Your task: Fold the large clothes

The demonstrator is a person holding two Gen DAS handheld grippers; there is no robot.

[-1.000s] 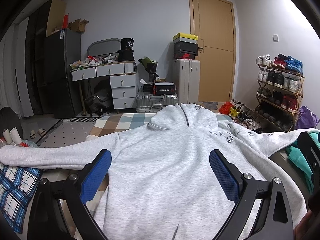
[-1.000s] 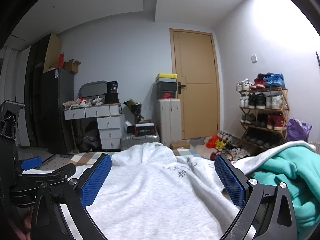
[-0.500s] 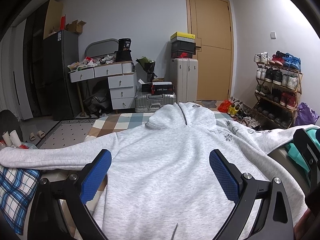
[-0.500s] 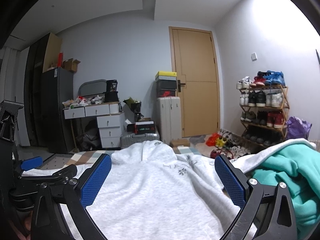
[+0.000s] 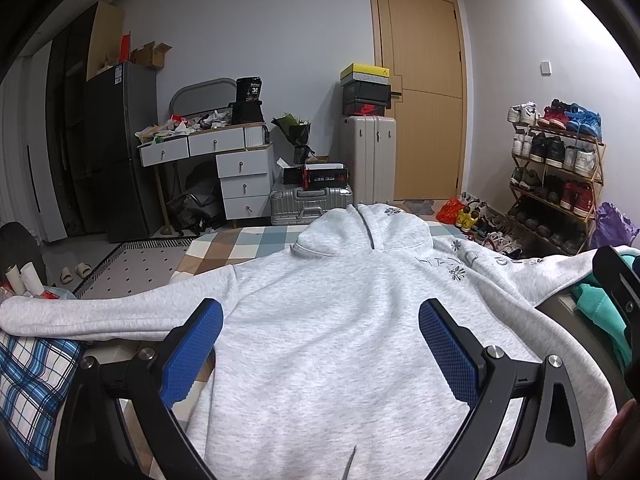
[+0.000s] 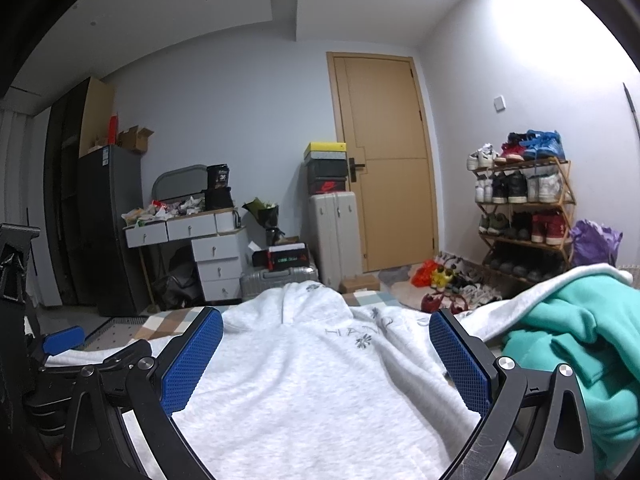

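From the left wrist view, the grey hoodie [image 5: 340, 320] lies spread flat on the bed [image 5: 248, 240], hood toward the far edge, one sleeve stretched out to the left edge over a blue plaid cloth [image 5: 28, 376]. I'd say it is laid out like this so the sleeves can be folded in first. The left gripper [image 5: 320, 344] hovers above the chest with its jaws wide apart, holding nothing.

From the right wrist view, the hoodie's other sleeve runs toward the right edge, draped against a teal garment [image 6: 580, 352] heaped there. The right gripper [image 6: 326, 354] is likewise spread open and empty over the body of the hoodie, with the left gripper just beside it. No fold looks begun yet.
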